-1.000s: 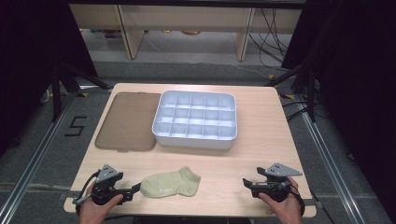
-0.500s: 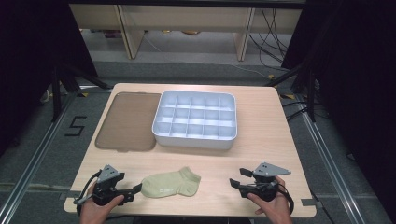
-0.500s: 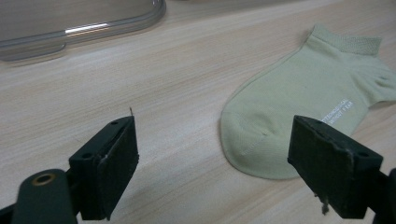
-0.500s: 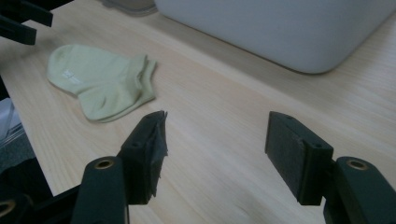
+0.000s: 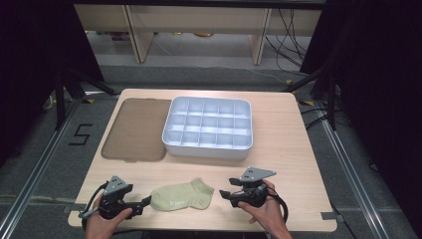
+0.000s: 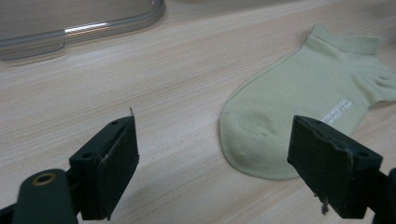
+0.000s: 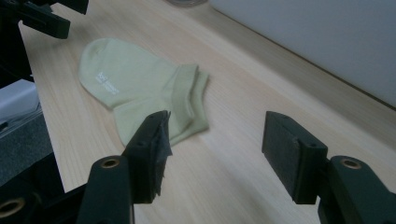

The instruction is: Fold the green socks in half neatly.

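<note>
Sock (image 5: 182, 194) flat on table (image 5: 293, 149), divided tray (image 5: 208, 125) empty, left gripper (image 5: 144, 202) and right gripper (image 5: 224, 193) both agape

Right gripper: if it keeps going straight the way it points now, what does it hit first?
Probably the sock: the right gripper, jaws open, points left at its cuff end across bare table. Height above the table is unclear.

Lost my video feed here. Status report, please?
Left gripper open at sock toe. Right gripper open, short of the cuff. Sock flat, untouched. Divided tray and lid behind, nothing in the way.
</note>
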Motion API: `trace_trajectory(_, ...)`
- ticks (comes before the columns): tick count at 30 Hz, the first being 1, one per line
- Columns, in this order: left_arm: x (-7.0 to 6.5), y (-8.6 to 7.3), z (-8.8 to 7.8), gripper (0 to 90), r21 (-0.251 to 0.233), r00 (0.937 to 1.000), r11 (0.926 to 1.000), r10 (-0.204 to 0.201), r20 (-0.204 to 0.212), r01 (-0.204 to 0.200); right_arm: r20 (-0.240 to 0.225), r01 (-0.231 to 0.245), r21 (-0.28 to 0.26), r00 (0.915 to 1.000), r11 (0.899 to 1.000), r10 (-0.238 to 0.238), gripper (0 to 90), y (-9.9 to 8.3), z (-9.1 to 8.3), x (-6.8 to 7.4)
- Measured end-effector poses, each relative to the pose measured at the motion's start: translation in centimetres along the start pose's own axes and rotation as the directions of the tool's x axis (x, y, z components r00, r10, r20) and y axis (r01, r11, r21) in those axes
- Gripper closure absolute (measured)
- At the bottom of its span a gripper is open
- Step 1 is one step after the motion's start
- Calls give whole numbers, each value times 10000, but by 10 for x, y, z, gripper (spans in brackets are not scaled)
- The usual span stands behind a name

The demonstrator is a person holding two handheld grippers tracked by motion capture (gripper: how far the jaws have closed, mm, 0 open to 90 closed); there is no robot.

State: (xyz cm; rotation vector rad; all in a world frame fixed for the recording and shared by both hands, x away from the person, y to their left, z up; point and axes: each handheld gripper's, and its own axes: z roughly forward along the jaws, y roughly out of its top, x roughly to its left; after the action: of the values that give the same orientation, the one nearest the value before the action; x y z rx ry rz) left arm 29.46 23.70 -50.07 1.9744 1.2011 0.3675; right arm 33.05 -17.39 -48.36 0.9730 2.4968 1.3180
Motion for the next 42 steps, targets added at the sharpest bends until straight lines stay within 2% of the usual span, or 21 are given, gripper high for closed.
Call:
trace_trajectory(4, -1, -1, 2, 156, -213, 9996, 9994, -272, -35, 271, -198, 36, 279, 9998, 9996, -31, 412, 6, 14, 3)
trace_trajectory(9, -1, 0, 2, 156, -189, 9998, 9996, -195, -62, 194, -161, 94, 469, 9998, 9989, -86, 400, 10, 27, 4)
trace_trajectory(10, 0, 0, 0, 156, -11, 10000, 10000, 30, 2, -30, -242, 81, 610, 9997, 9981, -66, 403, 12, 32, 5)
trace_trajectory(15, 1, -1, 1, 156, -69, 9999, 9999, -90, 51, 90, -397, 324, 742, 9988, 9967, -295, 435, 15, 44, 7)
trace_trajectory(16, -1, -1, 2, 156, -291, 9995, 9991, -316, 1, 316, -423, 253, 836, 9989, 9962, -218, 436, 16, 45, 8)
trace_trajectory(17, 1, -1, 1, 156, -13, 10000, 10000, -51, 4, 51, -378, 345, 831, 9988, 9959, -315, 437, 17, 47, 8)
trace_trajectory(19, 0, -1, 1, 156, -53, 10000, 9999, -98, -12, 98, -393, 243, 967, 9990, 9950, -206, 441, 18, 49, 8)
trace_trajectory(21, 0, 0, 0, 156, 0, 10000, 10000, -89, -15, 89, -392, 348, 1080, 9988, 9935, -307, 471, 20, 54, 8)
trace_trajectory(22, 0, -1, 1, 157, -64, 9999, 10000, 64, -80, -65, -365, 396, 1100, 9987, 9931, -358, 477, 21, 56, 9)
trace_trajectory(25, 0, -1, 1, 158, -42, 10000, 10000, -2, -76, 2, -446, 349, 1339, 9986, 9904, -291, 497, 22, 59, 9)
trace_trajectory(26, 0, -1, 1, 158, -13, 10000, 10000, 57, -14, -57, -406, 476, 1338, 9983, 9899, -425, 506, 22, 62, 9)
trace_trajectory(27, 0, -1, 2, 158, 8, 10000, 10000, -42, 5, 42, -467, 620, 1482, 9974, 9870, -556, 550, 22, 66, 9)
trace_trajectory(29, 1, -1, 2, 158, 17, 10000, 10000, -82, 24, 82, -436, 571, 1406, 9977, 9884, -514, 555, 21, 68, 9)
trace_trajectory(30, 1, -1, 2, 158, -56, 9998, 9998, -195, -25, 195, -469, 560, 1597, 9977, 9856, -491, 561, 22, 67, 9)
trace_trajectory(33, 0, -2, 3, 158, -147, 9997, 9996, -228, -76, 227, -455, 484, 1647, 9981, 9852, -414, 580, 21, 70, 9)
trace_trajectory(35, 0, -1, 2, 158, -165, 9997, 9995, -257, -8, 257, -476, 657, 1523, 9971, 9862, -591, 584, 20, 73, 8)
trace_trajectory(36, 1, 0, 1, 158, -11, 10000, 10000, -17, 6, 17, -399, 582, 1723, 9978, 9833, -521, 593, 20, 72, 9)
trace_trajectory(37, 1, 0, 1, 158, -11, 10000, 10000, -17, 6, 17, -379, 632, 1736, 9976, 9828, -575, 601, 20, 72, 9)
trace_trajectory(38, 1, -1, 1, 158, 85, 10000, 10000, -8, 52, 8, -341, 649, 1555, 9976, 9857, -604, 618, 19, 74, 10)
trace_trajectory(40, 1, -1, 1, 158, 114, 10000, 9999, -9, 29, 8, -354, 759, 1655, 9968, 9833, -710, 643, 19, 73, 10)
trace_trajectory(42, 0, -1, 1, 158, 42, 10000, 10000, -48, 28, 48, -398, 991, 1555, 9948, 9828, -940, 723, 17, 74, 13)
